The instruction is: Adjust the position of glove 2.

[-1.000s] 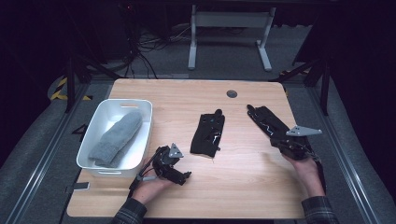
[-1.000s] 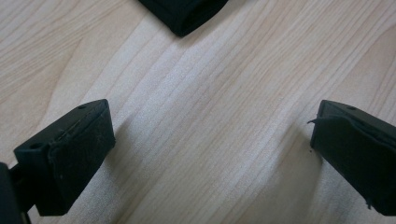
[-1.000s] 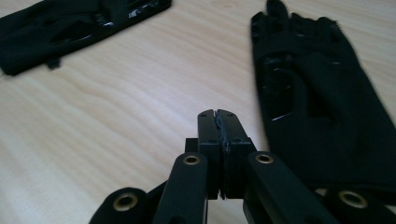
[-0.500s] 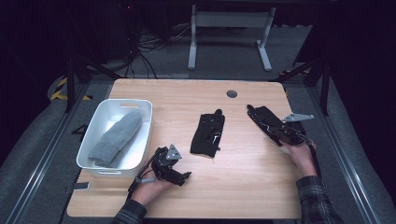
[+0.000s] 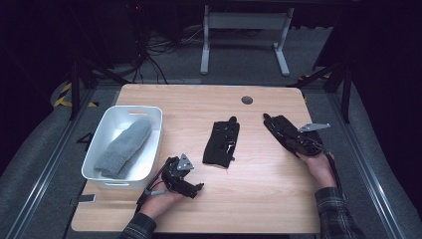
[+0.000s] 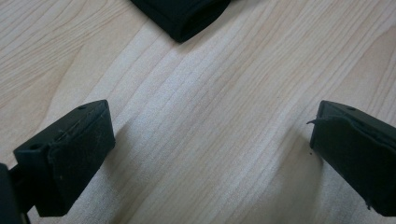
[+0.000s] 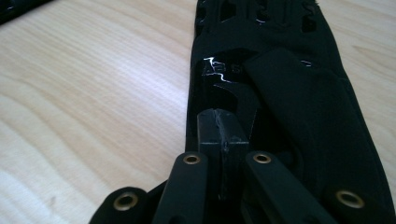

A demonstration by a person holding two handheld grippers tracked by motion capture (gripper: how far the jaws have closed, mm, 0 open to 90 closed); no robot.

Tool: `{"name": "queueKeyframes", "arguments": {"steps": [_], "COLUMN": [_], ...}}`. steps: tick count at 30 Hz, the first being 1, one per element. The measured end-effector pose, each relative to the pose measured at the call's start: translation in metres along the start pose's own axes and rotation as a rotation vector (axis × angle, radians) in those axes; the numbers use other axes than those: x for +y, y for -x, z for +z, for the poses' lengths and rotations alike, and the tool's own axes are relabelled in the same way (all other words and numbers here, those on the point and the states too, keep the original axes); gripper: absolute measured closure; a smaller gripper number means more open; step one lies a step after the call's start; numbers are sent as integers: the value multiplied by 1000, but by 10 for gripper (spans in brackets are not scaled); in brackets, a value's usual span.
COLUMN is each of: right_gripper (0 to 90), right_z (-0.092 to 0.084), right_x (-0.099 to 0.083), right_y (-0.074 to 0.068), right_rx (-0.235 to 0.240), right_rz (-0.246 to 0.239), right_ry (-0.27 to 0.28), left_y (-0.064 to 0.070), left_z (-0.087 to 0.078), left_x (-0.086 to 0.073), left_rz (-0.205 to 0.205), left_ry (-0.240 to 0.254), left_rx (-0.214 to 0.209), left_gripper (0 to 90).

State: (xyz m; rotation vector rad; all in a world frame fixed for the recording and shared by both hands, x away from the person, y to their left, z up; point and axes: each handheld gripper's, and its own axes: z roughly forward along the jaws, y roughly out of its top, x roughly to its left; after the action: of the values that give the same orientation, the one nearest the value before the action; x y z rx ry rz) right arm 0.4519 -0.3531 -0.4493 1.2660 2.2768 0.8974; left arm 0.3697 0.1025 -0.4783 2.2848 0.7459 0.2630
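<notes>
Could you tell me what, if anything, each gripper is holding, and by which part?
The right gripper has its jaws shut over the right-hand black glove, at its cuff end; whether they pinch fabric cannot be told. The left gripper is open, holding nothing.

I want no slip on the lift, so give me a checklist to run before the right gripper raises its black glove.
1. Right gripper shut: ok, jaws together.
2. Fabric of the right black glove pinched between the pads: cannot tell, black on black.
3. Left gripper free: ok, open over bare table.
4. Middle black glove apart from the lift path: ok.
5. White bin has room: ok, the grey glove leaves space beside it.
</notes>
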Motion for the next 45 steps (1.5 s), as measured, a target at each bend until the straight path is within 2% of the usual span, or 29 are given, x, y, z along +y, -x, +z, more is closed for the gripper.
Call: {"name": "queueKeyframes", "arguments": {"steps": [5, 7, 11, 16, 20, 34, 39, 42, 45], "right_gripper": [900, 900, 900, 900, 900, 900, 900, 900, 900], "right_z": [-4, -5, -10, -18, -24, -39, -43, -47, -54], "right_x": [-2, -4, -6, -13, -18, -34, -40, -41, -37], "right_y": [-9, -13, -23, -36, -47, -80, -92, -100, -100], "right_rx": [12, 33, 28, 48, 55, 128, 161, 166, 165], "right_rz": [-9, -5, -18, -13, -28, -75, -85, -108, -112], "right_ry": [-16, -15, -27, -37, -47, -61, -59, -61, -26], "left_y": [0, 0, 0, -1, -1, 0, 0, 0, 0], "left_z": [0, 0, 0, 0, 0, 0, 0, 0, 0], "left_x": [0, 0, 0, 0, 0, 0, 0, 0, 0], "left_rz": [0, 2, 2, 12, 16, 18, 18, 17, 17], "left_ry": [0, -6, -1, -2, -1, 0, 0, 1, 1], "left_rx": [1, -5, 0, -10, -13, -14, -14, -13, -14], "left_gripper": [2, 2, 2, 1, 1, 2, 2, 2, 3]}}
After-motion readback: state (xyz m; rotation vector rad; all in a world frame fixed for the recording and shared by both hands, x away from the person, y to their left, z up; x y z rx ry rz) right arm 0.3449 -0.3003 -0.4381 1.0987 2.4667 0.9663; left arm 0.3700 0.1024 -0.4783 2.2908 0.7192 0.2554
